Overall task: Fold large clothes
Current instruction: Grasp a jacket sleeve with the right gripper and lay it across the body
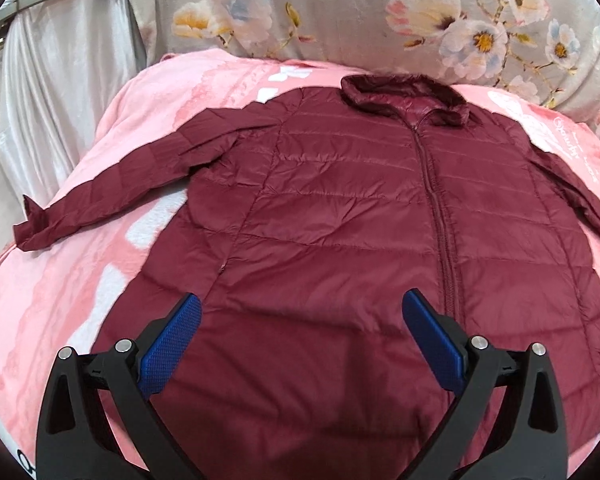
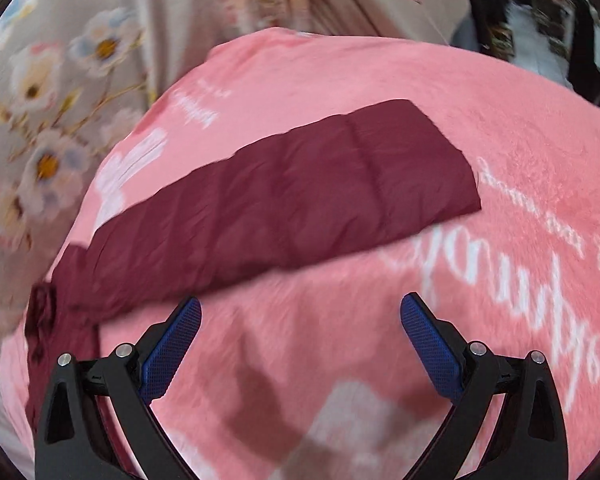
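A maroon quilted jacket (image 1: 340,216) lies flat and zipped, front up, on a pink blanket (image 1: 72,280), collar (image 1: 404,98) at the far end. Its left sleeve (image 1: 112,188) stretches out to the left. My left gripper (image 1: 302,308) is open and empty above the jacket's lower hem. In the right wrist view the jacket's other sleeve (image 2: 300,200) lies straight across the blanket (image 2: 500,128), cuff at the right. My right gripper (image 2: 300,312) is open and empty, hovering over bare blanket just in front of that sleeve.
A grey floral fabric (image 1: 380,16) hangs behind the blanket. A white satin cloth (image 1: 60,80) covers the far left. Dark clutter (image 2: 540,12) shows at the far right in the right wrist view. The blanket has white lettering (image 2: 520,288).
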{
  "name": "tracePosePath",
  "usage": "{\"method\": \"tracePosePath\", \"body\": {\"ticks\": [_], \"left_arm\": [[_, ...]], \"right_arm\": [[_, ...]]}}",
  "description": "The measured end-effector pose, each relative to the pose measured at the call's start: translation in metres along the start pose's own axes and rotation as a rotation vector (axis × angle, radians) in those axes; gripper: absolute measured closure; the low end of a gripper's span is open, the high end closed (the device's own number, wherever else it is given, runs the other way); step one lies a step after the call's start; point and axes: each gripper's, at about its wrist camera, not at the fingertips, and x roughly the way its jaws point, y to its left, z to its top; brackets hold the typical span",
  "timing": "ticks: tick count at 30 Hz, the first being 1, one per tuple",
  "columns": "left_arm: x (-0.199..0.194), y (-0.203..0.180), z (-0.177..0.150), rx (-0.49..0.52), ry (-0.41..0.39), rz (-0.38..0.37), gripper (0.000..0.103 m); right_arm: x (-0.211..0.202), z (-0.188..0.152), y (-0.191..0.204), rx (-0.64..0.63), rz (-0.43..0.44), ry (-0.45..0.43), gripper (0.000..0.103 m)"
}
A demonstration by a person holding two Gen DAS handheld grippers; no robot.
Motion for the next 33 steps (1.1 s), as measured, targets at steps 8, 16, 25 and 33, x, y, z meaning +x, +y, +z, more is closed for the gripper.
{"method": "tracePosePath", "body": {"ticks": [8,16,25,33], "left_arm": [[0.039,0.010,-0.002,-0.030,0.077,0.005,0.005],[0.038,0.036,0.010,-0.093,0.067,0.011,0.005],[0.044,0.072,0.013,-0.154,0.072,0.028,0.005],[0.057,0.088,0.003,-0.173,0.110,0.007,0.005]], "right_arm": [[0.020,0.030,0.035,-0.047,-0.037,-0.080,0.066],[-0.039,-0.004,0.222,-0.450,0.218,-0.206,0.095],[-0.066,-0.180,0.393,-0.892,0.567,-0.020,0.095],[-0.044,-0.296,0.430,-1.112,0.551,0.121,0.072]]}}
